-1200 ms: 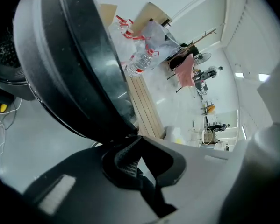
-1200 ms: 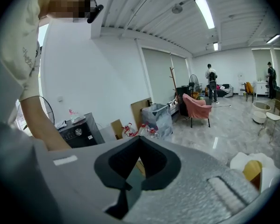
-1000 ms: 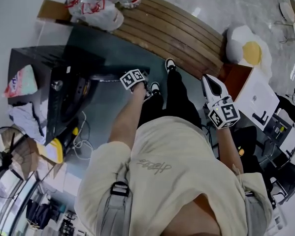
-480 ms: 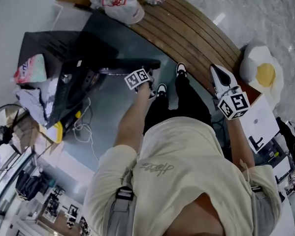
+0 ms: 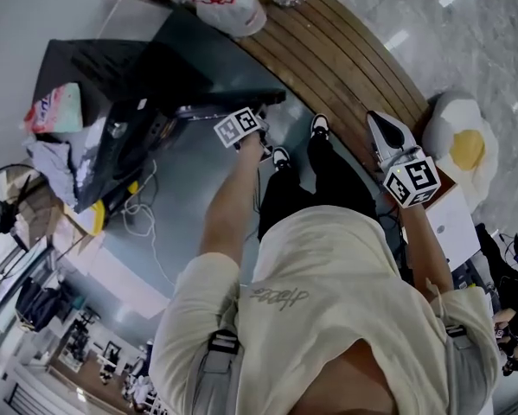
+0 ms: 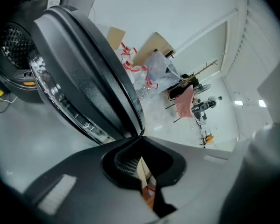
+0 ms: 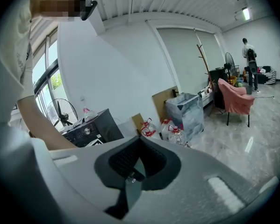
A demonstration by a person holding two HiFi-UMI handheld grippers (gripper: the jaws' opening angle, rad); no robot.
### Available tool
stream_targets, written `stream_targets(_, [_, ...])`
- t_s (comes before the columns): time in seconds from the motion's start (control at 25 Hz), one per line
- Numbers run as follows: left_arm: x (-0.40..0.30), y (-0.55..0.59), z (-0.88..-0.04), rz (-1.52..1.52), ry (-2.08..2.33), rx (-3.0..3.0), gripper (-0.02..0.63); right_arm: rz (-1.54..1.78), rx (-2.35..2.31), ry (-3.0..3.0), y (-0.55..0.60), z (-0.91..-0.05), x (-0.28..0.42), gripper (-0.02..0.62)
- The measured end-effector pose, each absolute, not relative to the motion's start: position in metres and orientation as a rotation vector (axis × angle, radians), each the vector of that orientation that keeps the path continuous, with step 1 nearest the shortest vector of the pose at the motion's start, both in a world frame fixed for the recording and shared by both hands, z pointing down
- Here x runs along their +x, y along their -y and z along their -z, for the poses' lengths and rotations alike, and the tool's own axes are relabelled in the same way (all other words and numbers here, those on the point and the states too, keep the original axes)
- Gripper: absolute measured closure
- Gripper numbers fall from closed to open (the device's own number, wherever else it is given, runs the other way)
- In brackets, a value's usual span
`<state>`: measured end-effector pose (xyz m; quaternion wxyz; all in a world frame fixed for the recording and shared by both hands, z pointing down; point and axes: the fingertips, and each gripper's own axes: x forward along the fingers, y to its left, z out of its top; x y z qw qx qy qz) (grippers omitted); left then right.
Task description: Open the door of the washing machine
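My left tongs, pinched together, touch the rim of the door, which has swung wider off the washer. My right tongs are closed on nothing; the opening looks nearly done

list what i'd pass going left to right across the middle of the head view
pink packet → washing machine → left gripper → shoe → right gripper → fried-egg cushion

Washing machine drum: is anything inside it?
The left gripper view shows only a slice of the perforated drum, with nothing lying in that part. The open door covers the rest, so I cannot tell.
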<state>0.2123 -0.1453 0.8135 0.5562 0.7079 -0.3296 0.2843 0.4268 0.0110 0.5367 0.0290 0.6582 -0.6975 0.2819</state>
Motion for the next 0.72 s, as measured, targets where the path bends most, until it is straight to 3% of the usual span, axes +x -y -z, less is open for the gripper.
stream_targets(0.72, [0.226,0.226,-0.786,-0.531,0.890,1.767,0.591,-0.872,1.961,2.167,0.000,-0.535,0.456,0.594])
